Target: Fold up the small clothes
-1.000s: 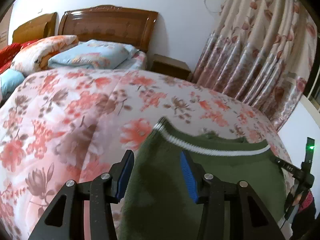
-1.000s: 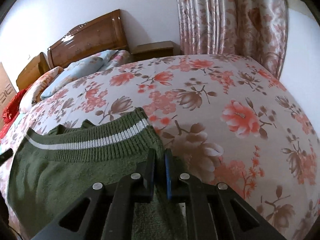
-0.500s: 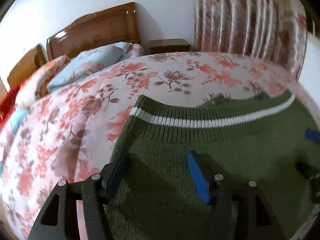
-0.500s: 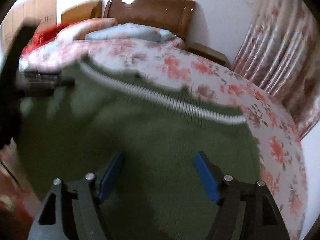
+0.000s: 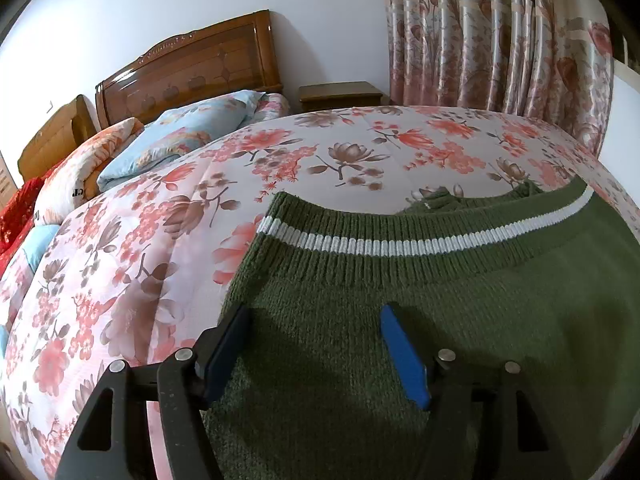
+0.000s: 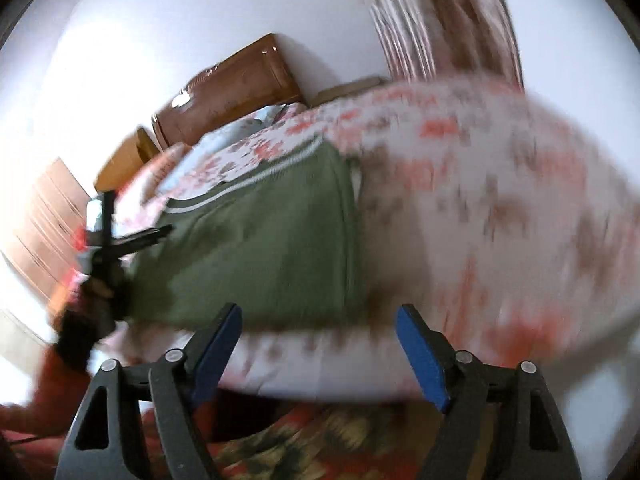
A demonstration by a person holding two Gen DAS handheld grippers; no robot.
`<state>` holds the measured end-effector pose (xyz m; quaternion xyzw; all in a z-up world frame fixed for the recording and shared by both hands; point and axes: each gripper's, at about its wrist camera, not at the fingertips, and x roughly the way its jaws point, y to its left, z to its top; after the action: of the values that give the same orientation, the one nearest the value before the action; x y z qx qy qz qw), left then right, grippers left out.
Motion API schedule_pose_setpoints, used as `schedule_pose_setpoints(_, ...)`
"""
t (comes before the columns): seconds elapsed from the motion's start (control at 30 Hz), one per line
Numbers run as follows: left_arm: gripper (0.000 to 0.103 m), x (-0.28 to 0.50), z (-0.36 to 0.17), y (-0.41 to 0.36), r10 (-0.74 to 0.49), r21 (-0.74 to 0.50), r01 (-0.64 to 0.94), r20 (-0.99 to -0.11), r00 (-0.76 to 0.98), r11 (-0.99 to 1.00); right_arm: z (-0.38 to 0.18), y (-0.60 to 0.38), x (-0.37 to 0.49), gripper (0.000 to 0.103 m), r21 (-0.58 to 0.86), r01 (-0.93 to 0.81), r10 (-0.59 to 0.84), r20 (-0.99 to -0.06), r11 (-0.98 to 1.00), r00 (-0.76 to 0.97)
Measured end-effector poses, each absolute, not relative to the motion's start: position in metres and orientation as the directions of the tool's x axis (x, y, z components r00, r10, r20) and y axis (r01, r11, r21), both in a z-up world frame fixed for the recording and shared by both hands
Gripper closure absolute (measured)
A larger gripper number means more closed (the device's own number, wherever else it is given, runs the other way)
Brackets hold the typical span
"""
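Left wrist view: a green knitted sweater [image 5: 420, 320] with a white stripe across its ribbed hem lies flat on a floral quilt [image 5: 140, 280] covering a bed, near the quilt's near right edge. The left gripper [image 5: 314, 346] hovers over the sweater's left edge, its blue-padded fingers [image 5: 402, 354] spread apart and grasping nothing. Pillows [image 5: 176, 144] sit at the far left end by a wooden headboard [image 5: 192, 68]. A nightstand [image 5: 340, 96] and flowered curtains [image 5: 500, 32] stand beyond the far edge.

Right wrist view: heavily blurred. The right gripper [image 6: 320, 344] is off the near edge of the bed, fingers wide apart and empty. The sweater [image 6: 260, 248] lies on the quilt [image 6: 500, 220] towards the left. The left gripper [image 6: 120, 240] appears as a dark shape at the sweater's left edge.
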<state>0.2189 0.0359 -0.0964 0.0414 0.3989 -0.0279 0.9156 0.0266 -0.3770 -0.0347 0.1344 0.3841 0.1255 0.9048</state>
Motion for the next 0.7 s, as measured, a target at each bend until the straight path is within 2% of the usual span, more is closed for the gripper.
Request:
schedule_pose_setpoints(0.17, 0.033, 0.218, -0.097, 0.035, -0.008, 0.064, 0.080, -0.728, 0.685, 0.995, -0.067, -0.372, 0.033, 0.000, 0.499, -0.087, 0.425, -0.621, 0.862, 0.658)
schedule_pose_setpoints(0.37, 0.032, 0.217, -0.097, 0.033, 0.006, 0.077, 0.072, -0.723, 0.691, 0.994, -0.072, -0.360, 0.051, 0.000, 0.575, -0.108, 0.490, -0.566, 0.811, 0.663)
schedule_pose_setpoints(0.57, 0.032, 0.217, -0.098, 0.033, 0.003, 0.073, 0.072, -0.725, 0.689, 0.995, -0.069, -0.330, 0.083, 0.000, 0.566, -0.128, 0.483, -0.541, 0.815, 0.689)
schedule_pose_setpoints(0.7, 0.032, 0.217, -0.098, 0.033, 0.004, 0.072, 0.071, -0.725, 0.689, 0.995, -0.066, -0.310, 0.112, 0.000, 0.560, -0.045, 0.428, -0.575, 0.827, 0.697)
